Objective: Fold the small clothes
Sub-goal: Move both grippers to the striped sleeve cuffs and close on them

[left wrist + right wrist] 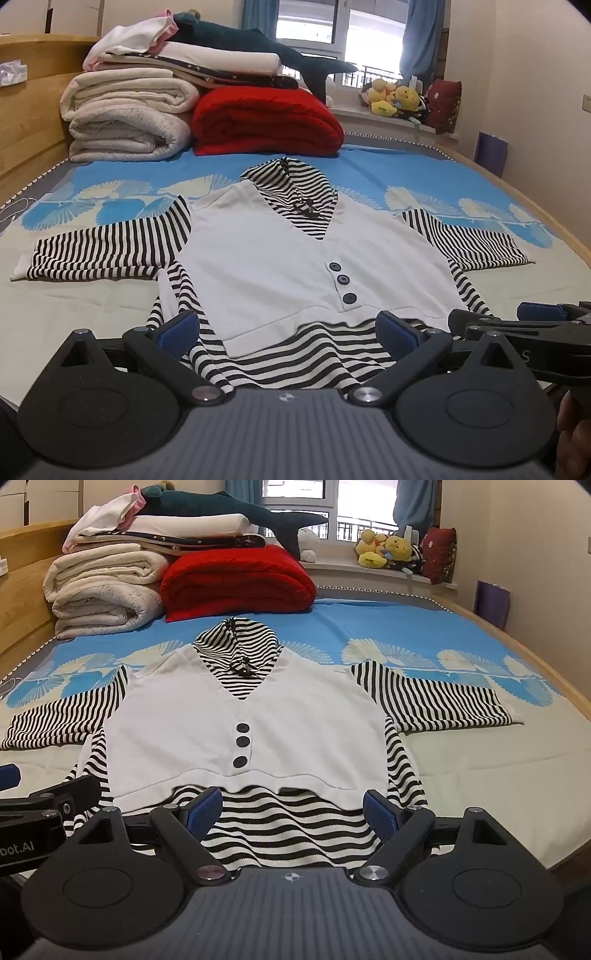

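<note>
A small hooded top (273,266) (207,727) lies flat on the bed, front up. It has a white vest front with three dark buttons (343,279) (242,744), black-and-white striped sleeves spread to both sides, a striped hood and a striped hem. My left gripper (288,332) hovers open over the near hem, nothing between its blue pads. My right gripper (293,810) stands open over the hem too, just to the right of the left one. In the left wrist view the right gripper shows only in part, at the right edge, and its fingertips are cut off.
Folded white quilts (125,118) (99,590), a red quilt (266,122) (236,579) and a dark plush shark (258,48) are stacked at the bed's far end. The wooden bed edge (517,638) runs along the right. Plush toys (388,550) sit on the window sill.
</note>
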The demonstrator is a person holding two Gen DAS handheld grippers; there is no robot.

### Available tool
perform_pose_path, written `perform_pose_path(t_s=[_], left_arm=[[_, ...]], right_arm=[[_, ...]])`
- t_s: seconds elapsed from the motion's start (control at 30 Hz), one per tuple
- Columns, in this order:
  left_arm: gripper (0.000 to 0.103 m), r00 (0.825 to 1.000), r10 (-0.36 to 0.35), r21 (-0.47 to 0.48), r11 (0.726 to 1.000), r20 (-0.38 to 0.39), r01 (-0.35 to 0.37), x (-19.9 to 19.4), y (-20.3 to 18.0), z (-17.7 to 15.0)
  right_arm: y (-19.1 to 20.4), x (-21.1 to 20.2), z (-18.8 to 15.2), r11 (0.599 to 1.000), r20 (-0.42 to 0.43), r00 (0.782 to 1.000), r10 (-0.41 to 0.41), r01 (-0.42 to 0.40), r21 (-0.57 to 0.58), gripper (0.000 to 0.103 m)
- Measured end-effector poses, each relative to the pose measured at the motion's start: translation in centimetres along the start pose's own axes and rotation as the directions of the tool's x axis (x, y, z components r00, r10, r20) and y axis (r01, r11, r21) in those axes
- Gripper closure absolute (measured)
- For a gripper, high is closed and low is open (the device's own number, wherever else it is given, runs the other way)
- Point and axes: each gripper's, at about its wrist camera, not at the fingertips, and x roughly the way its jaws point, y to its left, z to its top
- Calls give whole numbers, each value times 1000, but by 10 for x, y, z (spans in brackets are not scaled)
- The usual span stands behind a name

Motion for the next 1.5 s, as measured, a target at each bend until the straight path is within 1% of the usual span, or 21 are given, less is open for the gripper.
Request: perform_pose_path(t_s=[0.5,0.57,0.63,0.73,0.83,0.97,1.0,1.03,1.1,1.13,1.17,1.2,1.23,1.27,1.3,1.33,1.37,1.4,1.43,1.47,1.5], left_arm=[[1,1000,-4,-4,1000,-1,4,0,0,0],[1,1000,-2,-11,1000,-17,2,4,1,0],[1,998,18,-27,999,-60,-19,16,5,-2],[2,990,87,-26,996,-114,-90,39,15,-7],[3,977,140,-4,990,-160,-143,65,24,-11],[3,964,186,-14,981,-191,-192,89,41,-18],[3,959,196,-16,979,-203,-204,95,45,-20],[3,955,205,-12,977,-215,-213,100,47,-23],[3,943,218,-5,974,-252,-226,110,51,-30],[3,933,221,-6,973,-284,-232,115,55,-35],[6,921,232,-3,969,-312,-246,119,59,-39],[17,906,255,9,964,-338,-267,122,63,-44],[25,889,277,24,957,-364,-288,125,68,-47],[37,883,273,21,958,-383,-287,125,74,-50],[69,886,259,0,960,-384,-281,122,80,-50],[83,879,274,12,956,-391,-292,121,86,-48],[89,879,279,18,955,-388,-295,119,91,-46],[89,874,285,10,952,-392,-306,118,98,-45],[89,869,290,-1,948,-402,-317,117,105,-45],[89,863,298,-4,945,-408,-327,116,110,-44],[90,860,312,0,940,-403,-341,114,114,-45]], right_arm=[[0,1,0,1000,-2,1000,0,0,1,19],[-1,2,0,1000,-2,1000,0,0,2,19],[-1,-1,-1,1000,5,1000,-5,5,-1,19],[-9,5,3,999,6,999,-47,46,21,19],[-27,30,3,991,-49,993,-111,114,66,19],[-53,59,-1,970,-104,972,-209,220,108,21],[-59,61,-2,963,-89,967,-239,248,104,21],[-65,63,-2,961,-64,969,-240,247,128,21],[-71,75,-9,956,-114,968,-223,240,168,21],[-74,76,-11,953,-131,962,-240,259,157,21],[-77,81,-15,950,-153,957,-247,270,157,21],[-80,88,-18,947,-187,952,-241,273,168,22],[-84,93,-23,942,-214,945,-246,285,176,23],[-89,94,-26,937,-227,939,-259,301,175,27],[-92,97,-29,932,-249,931,-266,314,180,34],[-95,98,-33,927,-278,921,-272,328,180,38],[-98,100,-35,924,-296,916,-269,333,190,47],[-102,100,-37,921,-314,913,-259,332,205,60],[-104,100,-40,921,-330,913,-239,321,223,68],[-106,99,-41,922,-340,916,-212,303,241,81],[-106,99,-43,925,-345,920,-183,281,257,89]])
